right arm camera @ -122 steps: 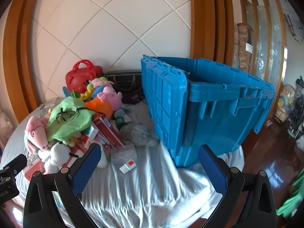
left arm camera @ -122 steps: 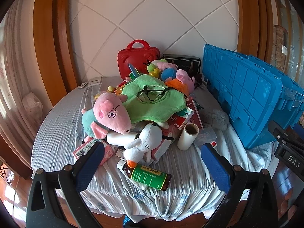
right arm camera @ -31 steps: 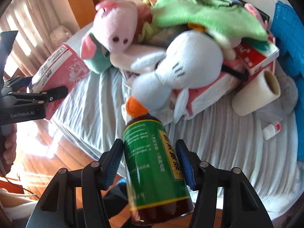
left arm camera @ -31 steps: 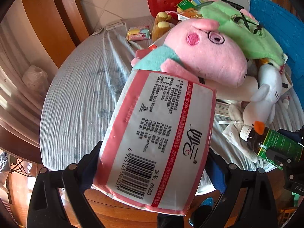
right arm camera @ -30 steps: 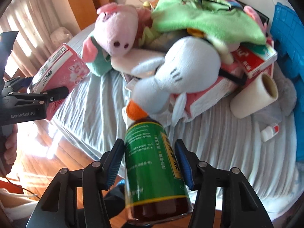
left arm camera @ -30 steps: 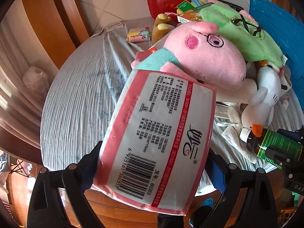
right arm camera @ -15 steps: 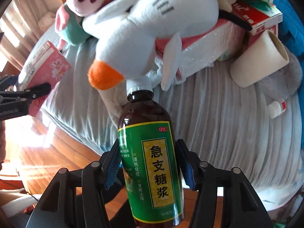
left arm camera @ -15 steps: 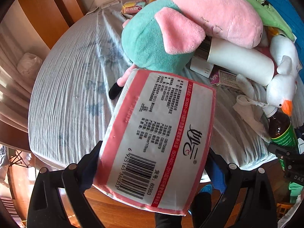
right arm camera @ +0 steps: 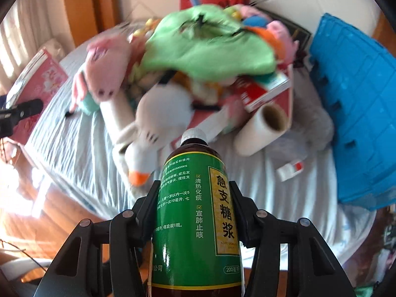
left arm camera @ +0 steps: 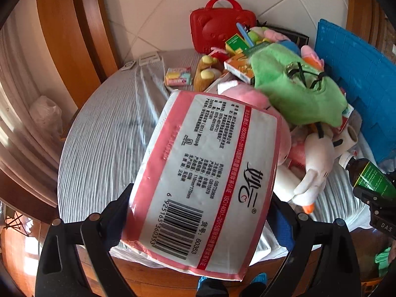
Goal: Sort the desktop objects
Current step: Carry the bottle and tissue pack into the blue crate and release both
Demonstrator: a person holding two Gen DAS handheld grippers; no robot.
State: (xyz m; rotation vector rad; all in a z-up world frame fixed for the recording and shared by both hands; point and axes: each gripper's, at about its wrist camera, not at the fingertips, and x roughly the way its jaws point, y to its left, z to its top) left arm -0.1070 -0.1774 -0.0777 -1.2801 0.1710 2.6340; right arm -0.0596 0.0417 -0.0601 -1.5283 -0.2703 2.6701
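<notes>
A room in a home, with a round table heaped with toys and household goods.

The round table (left arm camera: 104, 133), draped in a pale striped cloth, stands against a white tiled wall (left arm camera: 158, 7) framed by curved wooden trim (left arm camera: 71, 24). On the table sit soft toys, among them a pink plush pig (right arm camera: 109, 66), with a red toy case (left arm camera: 221, 28) at the table's far edge by the wall. A blue plastic crate (right arm camera: 356, 113) stands at the table's right side. Polished wooden floor (right arm camera: 22, 220) shows below the table.
</notes>
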